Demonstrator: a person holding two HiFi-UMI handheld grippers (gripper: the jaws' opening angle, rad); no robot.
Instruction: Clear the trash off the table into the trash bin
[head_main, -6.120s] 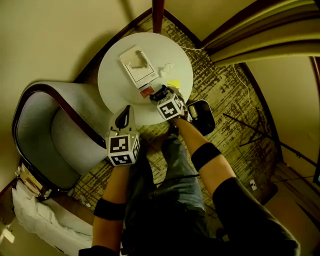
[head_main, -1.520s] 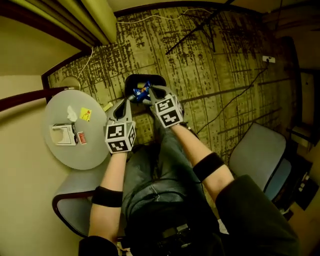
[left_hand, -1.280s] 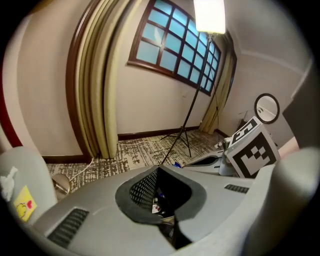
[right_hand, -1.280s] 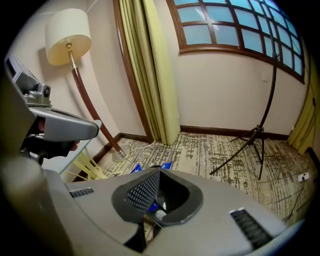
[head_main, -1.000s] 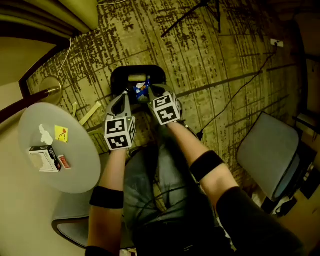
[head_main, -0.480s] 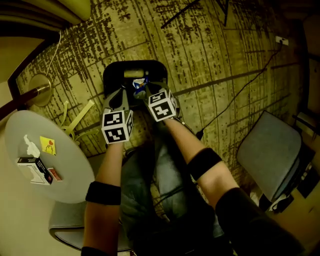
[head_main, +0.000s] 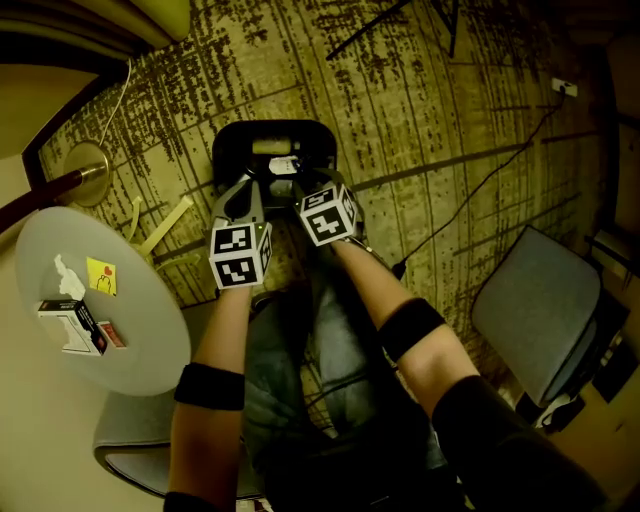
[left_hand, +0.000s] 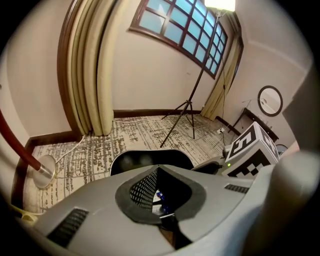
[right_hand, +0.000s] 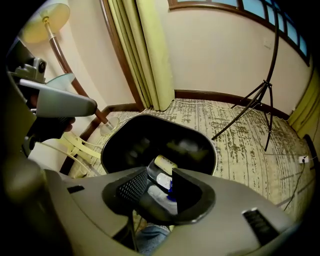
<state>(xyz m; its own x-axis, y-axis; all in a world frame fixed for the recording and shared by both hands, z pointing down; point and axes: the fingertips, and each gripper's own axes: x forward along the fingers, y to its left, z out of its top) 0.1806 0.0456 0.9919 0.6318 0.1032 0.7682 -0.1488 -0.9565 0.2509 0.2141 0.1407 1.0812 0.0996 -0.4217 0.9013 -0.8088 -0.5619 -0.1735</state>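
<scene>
Tissue (head_main: 68, 282), yellow note (head_main: 101, 277), box (head_main: 70, 325) on table (head_main: 150, 345), frame's left, nearer left gripper (head_main: 243, 192), which is closed and empty. Right gripper (head_main: 297, 187) jaws just opening, wrapper (right_hand: 162, 175) loose between them, directly over trash bin (head_main: 222, 150), upper centre.

Trash bin (head_main: 232, 140) glossy black plastic, smooth walls; wrapper (right_hand: 163, 181) shiny crinkled film; carpet (head_main: 420, 110) rough woven pile (dull, no sheen from here); table (head_main: 140, 340) top smooth matt white; left gripper (left_hand: 159, 168) matt grey plastic, pads (left_hand: 145, 189) fine-dotted mesh texture; chair (head_main: 540, 300) seat matt cloth; curtain (left_hand: 90, 70) soft cloth; lamp base (head_main: 85, 160) polished metal.
</scene>
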